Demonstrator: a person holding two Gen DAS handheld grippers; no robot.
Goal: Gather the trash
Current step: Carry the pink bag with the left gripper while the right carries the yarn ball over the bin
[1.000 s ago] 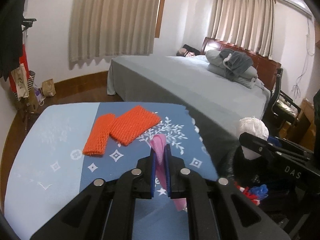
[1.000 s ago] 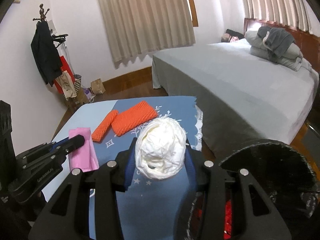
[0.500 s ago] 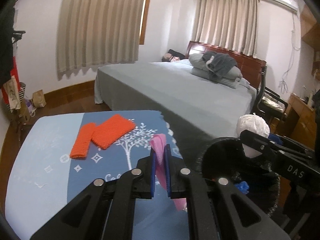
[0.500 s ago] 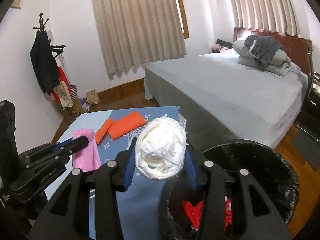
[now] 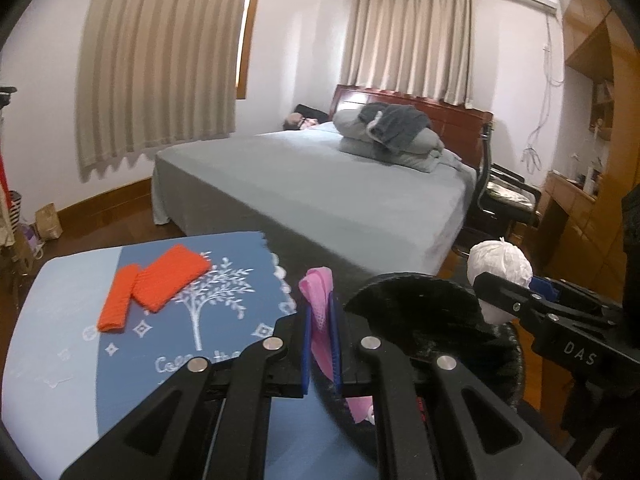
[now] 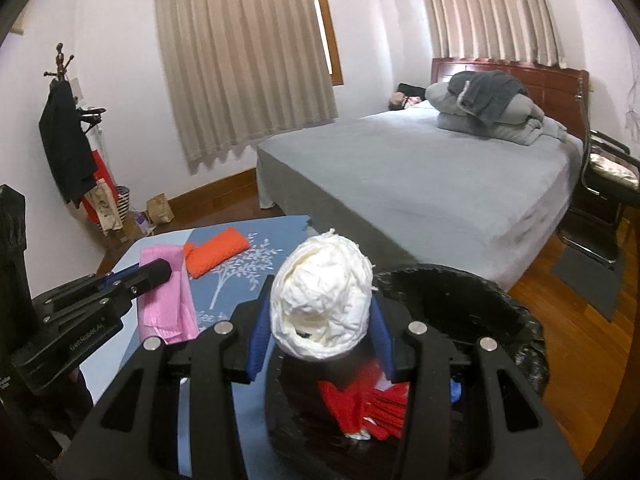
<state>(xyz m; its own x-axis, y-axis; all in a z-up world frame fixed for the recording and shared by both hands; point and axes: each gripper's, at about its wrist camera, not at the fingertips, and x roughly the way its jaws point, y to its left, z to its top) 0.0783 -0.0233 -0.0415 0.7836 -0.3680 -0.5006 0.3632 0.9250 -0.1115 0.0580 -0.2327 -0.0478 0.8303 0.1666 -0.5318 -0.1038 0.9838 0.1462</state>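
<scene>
A bedroom: grey bed beyond my blue printed worktop, where two orange knitted mesh sleeves lie flat, well clear of its scalloped edge. My left gripper pinches a limp pink mesh sheet, jaws nearly together. My right gripper clamps a crumpled white paper ball, jaws part-spread, above the black-lined bin.

dim indoor light, strong fisheye distortion

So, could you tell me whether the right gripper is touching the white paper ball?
Touching. The right wrist view shows the right gripper with both blue pads pressed against the sides of the white paper ball, held above the black bin.
</scene>
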